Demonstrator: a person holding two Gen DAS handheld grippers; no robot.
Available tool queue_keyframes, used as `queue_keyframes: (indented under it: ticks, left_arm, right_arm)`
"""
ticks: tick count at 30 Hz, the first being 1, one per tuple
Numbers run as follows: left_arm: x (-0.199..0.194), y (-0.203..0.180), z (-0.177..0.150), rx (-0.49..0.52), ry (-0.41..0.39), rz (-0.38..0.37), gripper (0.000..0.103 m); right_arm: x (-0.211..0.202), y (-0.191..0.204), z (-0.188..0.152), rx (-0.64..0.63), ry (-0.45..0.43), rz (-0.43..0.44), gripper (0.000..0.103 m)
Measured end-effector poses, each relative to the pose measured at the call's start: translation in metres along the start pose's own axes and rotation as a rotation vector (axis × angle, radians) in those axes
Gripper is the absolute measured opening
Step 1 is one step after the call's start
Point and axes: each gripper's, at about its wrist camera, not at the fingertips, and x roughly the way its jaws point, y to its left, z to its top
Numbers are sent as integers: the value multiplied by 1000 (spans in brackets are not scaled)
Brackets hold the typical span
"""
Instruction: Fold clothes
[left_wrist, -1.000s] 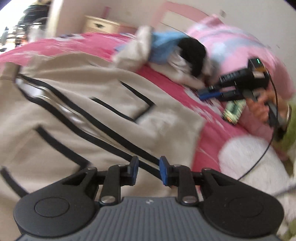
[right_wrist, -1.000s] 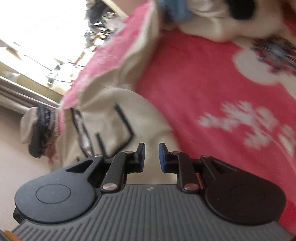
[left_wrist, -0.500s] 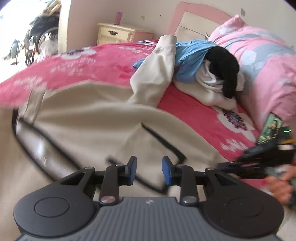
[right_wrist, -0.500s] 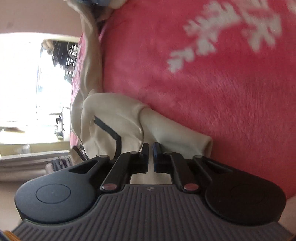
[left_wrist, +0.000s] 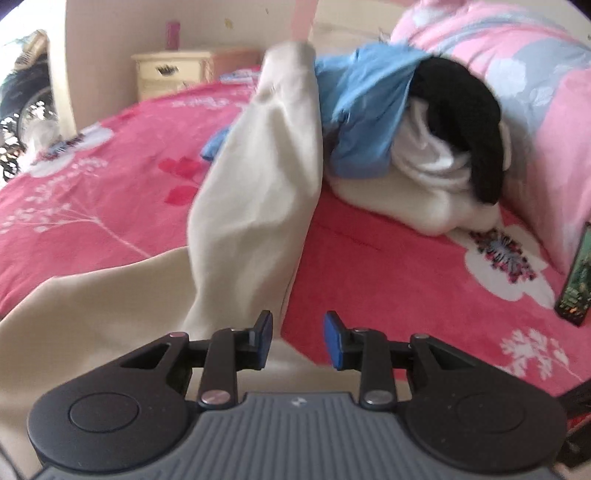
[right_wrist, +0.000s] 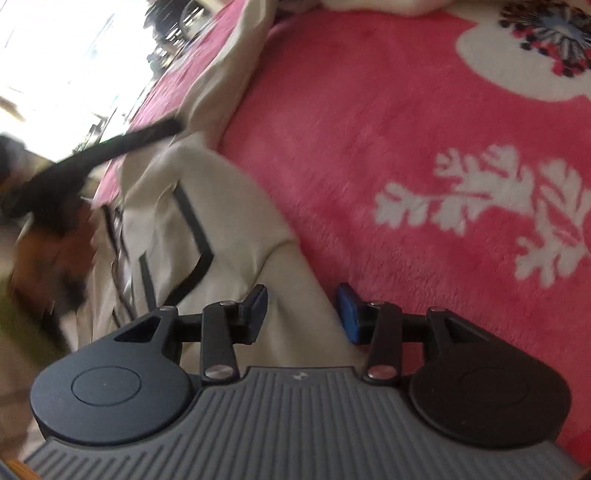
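A beige jacket with black trim (right_wrist: 207, 206) lies spread on the red floral bedspread (right_wrist: 406, 129). My right gripper (right_wrist: 301, 310) hovers over the jacket's corner; its jaws are opening, and the cloth lies between them untouched by the pads. In the left wrist view the jacket's beige sleeve (left_wrist: 255, 177) runs up from the body toward a clothes pile. My left gripper (left_wrist: 297, 338) stands open just above the sleeve's base, at the edge of the bedspread (left_wrist: 406, 277), gripping nothing. The left gripper also shows as a dark blurred bar (right_wrist: 110, 147) in the right wrist view.
A pile of blue, black and white clothes (left_wrist: 388, 122) rests against a pink pillow (left_wrist: 535, 92). A phone (left_wrist: 576, 280) lies at the right edge of the bed. A cream nightstand (left_wrist: 170, 70) stands beyond the bed. A person's hand (right_wrist: 48, 251) shows blurred at left.
My left gripper has swept right across the jacket's front to the sleeve, its jaws a little wider. My right gripper dropped toward the jacket's corner, shut, then spread its jaws.
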Motion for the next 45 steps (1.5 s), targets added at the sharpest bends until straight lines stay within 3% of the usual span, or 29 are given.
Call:
queue_keyframes:
  ticks: [2, 4, 6, 11, 14, 16, 20, 24, 28, 35, 37, 40, 45]
  left_arm:
    - [20, 2, 4, 35, 50, -4, 33]
    - [38, 1, 3, 69, 84, 36, 32]
    - [45, 3, -2, 58, 59, 56, 27]
    - [46, 18, -11, -75, -49, 69, 19]
    - [54, 15, -17, -95, -94, 91, 19]
    - [58, 10, -18, -89, -123, 112, 20]
    - [56, 3, -19, -71, -158, 141, 22]
    - [25, -9, -17, -30, -226, 132, 46]
    - [-14, -19, -19, 1, -273, 131, 50]
    - [-49, -13, -35, -52, -198, 256, 50]
    - [-54, -4, -38, -91, -176, 295, 50]
    - [-54, 16, -43, -176, -136, 349, 50]
    - [-52, 41, -53, -283, -123, 362, 50]
  right_arm:
    - [0, -1, 0, -21, 35, 13, 38]
    - [-1, 0, -1, -52, 55, -3, 16]
    - [-2, 3, -4, -65, 64, -7, 4]
    - [-42, 21, -21, -33, 2, 22, 3]
    - [-34, 10, -31, -3, 19, -45, 3]
    - [-21, -6, -35, 49, 33, -62, 3]
    - [-21, -18, -37, 161, 19, -7, 5]
    - [-26, -23, -39, 196, 3, 26, 10]
    - [-28, -25, -41, 215, -10, 41, 12]
    - [-31, -17, -42, 188, -23, 5, 15]
    - [-35, -14, -43, 165, -32, -29, 22]
    - [-52, -7, -45, 119, -55, -95, 44]
    - [-84, 11, -20, 69, -141, -119, 45]
